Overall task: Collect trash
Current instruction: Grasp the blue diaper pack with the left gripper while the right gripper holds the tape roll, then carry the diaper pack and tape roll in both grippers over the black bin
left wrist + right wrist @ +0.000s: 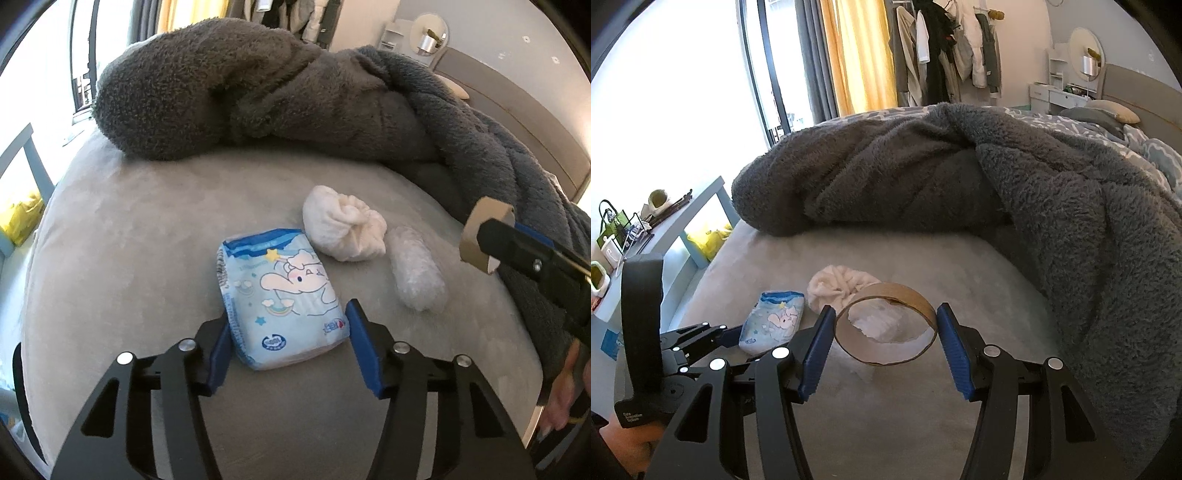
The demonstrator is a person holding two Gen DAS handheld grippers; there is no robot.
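In the right wrist view, the right gripper (885, 341) fills the lower centre of the frame, its blue-padded jaws set wide and pressing on either side of a brown cardboard tape-roll ring (886, 325), which it holds above the bed. In the left wrist view that same ring (480, 236) appears at the right edge, gripped at the tip of the black tool.

The left gripper (286, 345) sits at the bottom centre of its own view, jaws wide apart and straddling the near end of a light blue diaper pack printed with a cartoon elephant (284, 299). The left pad lies just beside the pack's edge and the right pad just beside its corner; whether they touch it I cannot tell. The pack lies flat on the grey suede-like bed surface (129, 258).

Just beyond the pack, toward the upper right, is a crumpled white cloth bundle (341, 227), touching or nearly touching the pack's far corner. Beside it on the right lies a clear bubble-wrap roll (417, 275).

Across the top of both views a thick dark grey fleece blanket (258, 85) is heaped along the bed. At the left edge of the right wrist view stands a pale blue side table (690, 218), and a clothes rack with hanging garments (945, 48) sits at top centre.
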